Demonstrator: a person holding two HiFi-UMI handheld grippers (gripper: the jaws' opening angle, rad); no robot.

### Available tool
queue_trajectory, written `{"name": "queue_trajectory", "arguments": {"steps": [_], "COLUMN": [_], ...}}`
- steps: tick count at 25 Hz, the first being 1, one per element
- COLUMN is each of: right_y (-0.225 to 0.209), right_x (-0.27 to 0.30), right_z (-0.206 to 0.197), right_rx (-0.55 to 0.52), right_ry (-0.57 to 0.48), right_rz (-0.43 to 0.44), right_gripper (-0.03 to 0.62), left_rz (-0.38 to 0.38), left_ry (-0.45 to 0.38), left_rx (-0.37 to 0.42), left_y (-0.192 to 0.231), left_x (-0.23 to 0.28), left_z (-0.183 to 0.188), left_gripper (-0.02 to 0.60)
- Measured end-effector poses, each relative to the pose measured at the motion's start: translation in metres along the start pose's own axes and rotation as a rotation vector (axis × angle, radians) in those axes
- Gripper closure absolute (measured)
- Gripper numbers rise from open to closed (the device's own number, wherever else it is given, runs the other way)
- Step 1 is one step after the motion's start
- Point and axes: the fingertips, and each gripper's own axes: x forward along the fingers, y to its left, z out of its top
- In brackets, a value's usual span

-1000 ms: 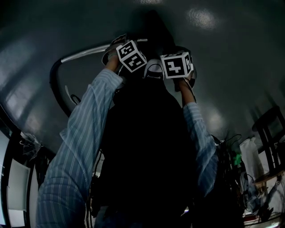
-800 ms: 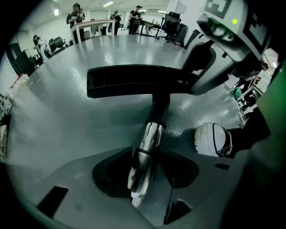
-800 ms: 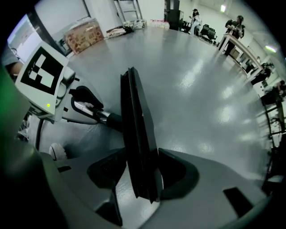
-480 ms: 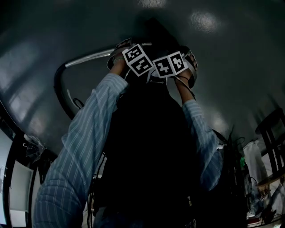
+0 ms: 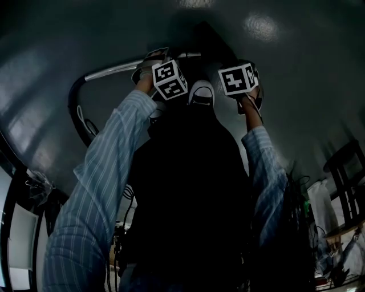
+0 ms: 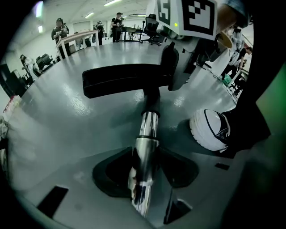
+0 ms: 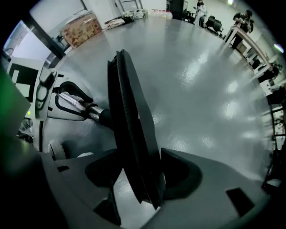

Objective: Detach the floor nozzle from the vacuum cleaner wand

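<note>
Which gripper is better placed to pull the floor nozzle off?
Right: the floor nozzle stands between the jaws of the right gripper, which have just been opening. The left gripper holds the wand.

Seen from my head, everything was dim: my torso (image 5: 188,188) showed as a near-black mass without detail, and the floor (image 5: 296,68) was a dark grey-green with a few soft patches of glare on its far stretch. The left gripper view and the right gripper view were brighter. There the ceiling lights (image 6: 111,2) threw pale, blotchy reflections over the glossy floor, and the chrome wand (image 6: 145,147) carried hard streaks of glare. Both views bent strongly at the edges, had black corners, and went soft nearest the lens. A green cast tinted one side of each.
</note>
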Motion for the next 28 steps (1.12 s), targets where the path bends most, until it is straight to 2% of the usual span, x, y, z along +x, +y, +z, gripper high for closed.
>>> {"name": "queue_trajectory", "arguments": {"steps": [4,6,9,10,14,16,18,19,20,22,24,28], "right_y": [-0.001,0.004,0.005,0.003,-0.006,-0.022,-0.077,-0.111,-0.137,-0.152,-0.144,-0.131], "right_x": [-0.002,-0.006,-0.013,-0.012,-0.005,-0.014,-0.036,-0.049,-0.057,-0.058,-0.054,-0.065], "right_z": [0.003,0.006,0.018,0.019,0.009,0.003,-0.017,-0.032,-0.048,-0.070,-0.068,-0.064], "right_rx": [0.005,0.028,-0.030,-0.042,-0.086,-0.078,-0.019,0.033,0.088,0.165,0.185,0.208], "right_ry": [0.007,0.019,-0.007,-0.013,-0.024,-0.007,0.028,0.046,0.067,0.077,0.029,-0.014], "right_rz": [-0.021,-0.015,-0.046,-0.039,-0.032,-0.118,-0.271,-0.320,-0.329,-0.234,-0.136,-0.107], "right_gripper": [0.335,0.332,0.336,0.336,0.336,0.336,0.336,0.336,0.339,0.345,0.345,0.344], "left_rz": [0.009,0.003,-0.012,-0.010,-0.021,-0.025,-0.033,-0.047,-0.062,-0.071,-0.050,-0.016], "left_ry": [0.020,0.084,0.203,0.207,0.136,0.151,0.201,0.221,0.231,0.236,0.233,0.197], "left_rx": [0.004,-0.001,0.002,0.006,0.008,-0.006,-0.008,-0.005,0.000,0.003,-0.020,-0.135], "left_y": [0.002,0.001,0.002,0.002,-0.004,-0.004,-0.003,-0.005,-0.007,-0.009,-0.008,-0.007], "left_x": [0.001,0.000,0.006,0.009,0.018,0.013,0.006,0.004,0.004,0.004,0.003,-0.016], "left_z": [-0.002,-0.004,-0.005,-0.005,0.000,-0.004,-0.019,-0.029,-0.038,-0.050,-0.050,-0.033], "left_gripper": [0.396,0.396,0.390,0.386,0.384,0.383,0.380,0.380,0.380,0.380,0.380,0.380]}}
